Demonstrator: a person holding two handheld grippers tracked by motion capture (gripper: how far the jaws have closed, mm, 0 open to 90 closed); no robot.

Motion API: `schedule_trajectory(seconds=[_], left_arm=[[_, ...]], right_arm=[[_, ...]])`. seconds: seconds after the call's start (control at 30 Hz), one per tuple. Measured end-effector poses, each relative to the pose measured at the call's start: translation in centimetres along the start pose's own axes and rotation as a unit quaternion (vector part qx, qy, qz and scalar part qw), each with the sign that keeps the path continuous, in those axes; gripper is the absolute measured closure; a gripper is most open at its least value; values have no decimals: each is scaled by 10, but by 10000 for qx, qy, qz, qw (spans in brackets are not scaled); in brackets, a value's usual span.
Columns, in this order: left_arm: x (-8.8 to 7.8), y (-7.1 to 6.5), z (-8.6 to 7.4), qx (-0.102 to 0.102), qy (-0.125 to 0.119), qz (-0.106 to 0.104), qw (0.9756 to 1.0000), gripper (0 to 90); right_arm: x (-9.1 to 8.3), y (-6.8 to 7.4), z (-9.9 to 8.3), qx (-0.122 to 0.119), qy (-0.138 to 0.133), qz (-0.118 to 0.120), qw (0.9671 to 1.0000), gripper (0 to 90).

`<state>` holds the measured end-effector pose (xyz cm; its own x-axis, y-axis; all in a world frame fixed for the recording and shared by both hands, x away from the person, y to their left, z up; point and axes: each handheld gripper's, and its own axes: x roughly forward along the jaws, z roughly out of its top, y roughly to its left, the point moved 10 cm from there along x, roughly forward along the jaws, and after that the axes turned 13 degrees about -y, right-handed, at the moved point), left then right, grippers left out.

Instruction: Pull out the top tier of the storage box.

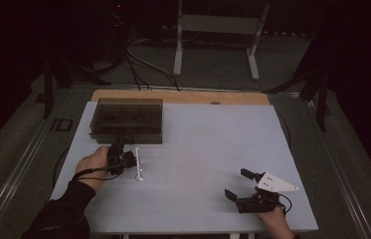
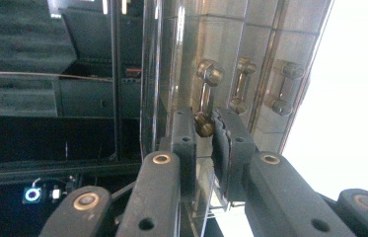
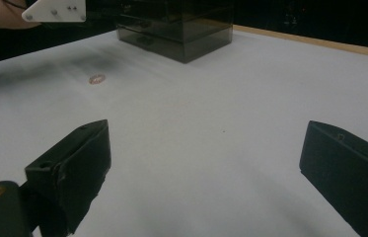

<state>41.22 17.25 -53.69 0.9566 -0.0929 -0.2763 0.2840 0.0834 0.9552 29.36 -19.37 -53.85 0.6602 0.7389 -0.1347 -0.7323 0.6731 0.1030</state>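
A smoked, see-through drawer box [image 1: 127, 119] stands at the back left of the white tabletop [image 1: 203, 144]. My left gripper [image 1: 118, 158] is right in front of it, held by a hand. In the left gripper view the box front [image 2: 265, 44] carries three brass handles, and my left gripper [image 2: 204, 129] is shut on one end of the nearest handle [image 2: 206, 91]. My right gripper [image 1: 236, 184] rests low at the front right, jaws wide apart. In the right gripper view my right gripper [image 3: 206, 148] has only bare tabletop between its fingers, with the box [image 3: 181, 29] far ahead.
A small ring [image 3: 96, 79] lies on the table between the two grippers, nearer the box. A wooden strip [image 1: 183, 96] runs along the table's back edge. Cables and a metal stand [image 1: 213, 30] are on the dark floor beyond.
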Motion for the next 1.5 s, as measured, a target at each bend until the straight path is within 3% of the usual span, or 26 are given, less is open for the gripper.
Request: schedule_trajectory(seconds=[0.13, 0.37, 0.5, 0.57, 0.67, 0.7, 0.77, 0.8, 0.93, 0.97, 1.03, 1.07, 1.1, 1.2, 1.33, 1.37, 1.43, 1.5], left_arm=[[0, 1, -1, -216, -137, -93, 9996, 791], [-2, 0, 2, -265, -264, -240, 9990, 748], [-4, 4, 0, -478, -236, -297, 9981, 641], [-4, 4, -2, -679, -207, -385, 9967, 542], [-5, 6, -9, -862, -139, -489, 9950, 496], [-5, 7, -11, -1038, -145, -581, 9928, 466], [-5, 8, -13, -1082, -132, -609, 9922, 399], [-5, 9, -16, -1226, -132, -726, 9897, 374], [-5, 13, -23, -1579, -113, -852, 9837, 315], [-5, 11, -25, -1686, -102, -991, 9806, 290], [-5, 10, -29, -1767, -101, -1139, 9776, 235], [-4, 8, -31, -1858, -72, -1278, 9742, 207], [-4, 8, -31, -1858, -72, -1278, 9742, 174], [-6, 7, -36, -2013, -153, -1479, 9682, 148], [-9, 8, -40, -2202, -345, -2003, 9540, 14], [-9, 10, -42, -2219, -371, -1994, 9537, 12], [-9, 13, -41, -2392, -601, -2054, 9471, 11], [-9, 17, -42, -2508, -687, -2096, 9426, 12]], right_arm=[[0, 0, 0, 23, -10, 1, 10000, 54], [0, -1, 0, 40, -5, -6, 10000, 54], [1, -1, -1, 49, 16, -6, 10000, 54], [1, -2, -3, 58, 53, -12, 10000, 54], [1, -2, -2, 58, 40, -24, 10000, 54], [1, -2, -2, 65, 27, -25, 10000, 54], [1, -2, -2, 58, 29, -27, 10000, 54], [1, -2, -3, 62, 52, -24, 10000, 54], [1, -2, -2, 57, 27, -23, 10000, 54], [1, -1, -3, 61, 59, -23, 10000, 54], [1, -2, -4, 51, 81, -24, 10000, 54], [1, -2, -4, 61, 73, -26, 10000, 54], [1, -2, -4, 63, 66, -28, 10000, 54], [1, -2, -4, 55, 70, -33, 10000, 54], [1, -3, -4, 67, 77, -37, 9999, 55], [1, -2, -5, 65, 95, -32, 9999, 54], [1, -2, -4, 51, 80, -26, 10000, 54], [1, -2, -5, 55, 81, -21, 9999, 54]])
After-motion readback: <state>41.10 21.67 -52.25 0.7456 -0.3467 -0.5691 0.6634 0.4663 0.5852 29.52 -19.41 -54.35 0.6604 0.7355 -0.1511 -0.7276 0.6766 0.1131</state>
